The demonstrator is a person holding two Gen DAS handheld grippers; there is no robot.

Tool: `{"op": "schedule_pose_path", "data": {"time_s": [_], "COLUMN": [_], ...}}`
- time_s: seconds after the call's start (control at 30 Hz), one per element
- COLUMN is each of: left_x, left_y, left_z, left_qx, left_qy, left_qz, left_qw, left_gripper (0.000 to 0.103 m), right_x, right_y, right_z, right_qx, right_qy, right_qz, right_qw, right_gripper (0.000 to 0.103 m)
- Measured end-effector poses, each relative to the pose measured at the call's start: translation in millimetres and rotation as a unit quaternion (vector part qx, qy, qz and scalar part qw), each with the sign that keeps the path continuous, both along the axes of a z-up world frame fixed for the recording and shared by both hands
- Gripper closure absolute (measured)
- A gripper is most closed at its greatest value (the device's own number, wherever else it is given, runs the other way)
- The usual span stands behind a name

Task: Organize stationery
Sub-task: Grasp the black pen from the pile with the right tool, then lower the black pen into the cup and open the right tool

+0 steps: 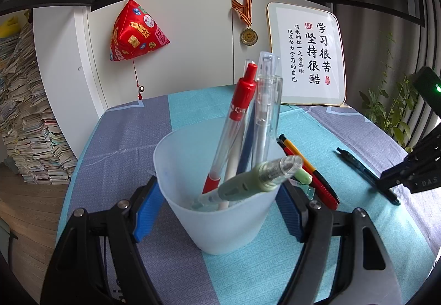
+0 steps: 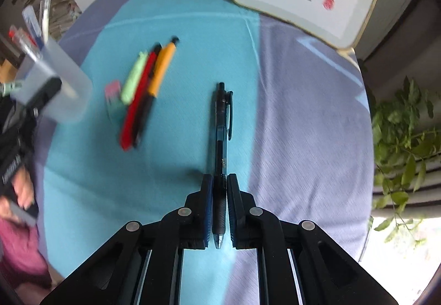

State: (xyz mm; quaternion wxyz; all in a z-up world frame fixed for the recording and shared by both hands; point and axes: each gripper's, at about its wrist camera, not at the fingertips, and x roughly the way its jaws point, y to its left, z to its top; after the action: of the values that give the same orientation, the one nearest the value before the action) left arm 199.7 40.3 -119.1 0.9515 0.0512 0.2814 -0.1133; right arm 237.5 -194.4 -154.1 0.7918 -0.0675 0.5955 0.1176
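Observation:
My left gripper (image 1: 217, 194) is shut on a frosted plastic cup (image 1: 220, 227) that stands on the blue and grey tablecloth (image 1: 132, 145), a blue pad on each side of it. In the cup lean a red pen (image 1: 242, 101), a clear pen (image 1: 266, 101) and a green pen (image 1: 256, 178). To its right lies a loose bunch of orange, red and green pens (image 2: 146, 84). My right gripper (image 2: 219, 181) points steeply down, shut on the grip end of a dark pen (image 2: 220, 123) that lies along the cloth, tip toward the camera.
A framed calligraphy board (image 1: 306, 54) leans at the back of the table. A leafy plant (image 2: 408, 139) stands off the right edge. A small pink and green eraser (image 2: 113, 95) lies beside the loose pens. A hand (image 2: 19, 192) shows at left.

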Motion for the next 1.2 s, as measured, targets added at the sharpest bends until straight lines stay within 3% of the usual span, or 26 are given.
{"op": "schedule_pose_path", "data": {"time_s": [0.17, 0.27, 0.7, 0.73, 0.77, 0.83, 1.03, 1.2], "left_x": [0, 0, 0, 0, 0, 1, 1, 1], "left_y": [0, 0, 0, 0, 0, 1, 1, 1], "left_z": [0, 0, 0, 0, 0, 0, -1, -1], "left_qx": [0.0, 0.0, 0.0, 0.001, 0.0, -0.001, 0.0, -0.001], "left_qy": [0.0, 0.0, 0.0, 0.0, 0.0, 0.002, 0.003, 0.003], "left_qz": [0.0, 0.0, 0.0, 0.0, 0.0, -0.001, -0.001, -0.001], "left_qw": [1.0, 1.0, 1.0, 1.0, 1.0, 1.0, 1.0, 1.0], "left_gripper": [0.029, 0.029, 0.029, 0.029, 0.029, 0.029, 0.029, 0.029], "right_x": [5, 25, 69, 71, 71, 71, 49, 21], "right_y": [-9, -6, 11, 12, 12, 15, 16, 24], "right_z": [4, 8, -8, -7, -7, -6, 41, 100], "right_qx": [-0.001, 0.017, 0.002, 0.001, -0.002, -0.008, 0.019, 0.079], "right_qy": [-0.024, -0.035, -0.015, -0.017, -0.019, -0.022, -0.083, -0.145], "right_qz": [-0.013, -0.019, -0.033, -0.035, -0.034, -0.032, -0.031, -0.009], "right_qw": [1.0, 0.999, 0.999, 0.999, 0.999, 0.999, 0.996, 0.986], "right_gripper": [0.076, 0.075, 0.075, 0.076, 0.088, 0.087, 0.087, 0.087]}}
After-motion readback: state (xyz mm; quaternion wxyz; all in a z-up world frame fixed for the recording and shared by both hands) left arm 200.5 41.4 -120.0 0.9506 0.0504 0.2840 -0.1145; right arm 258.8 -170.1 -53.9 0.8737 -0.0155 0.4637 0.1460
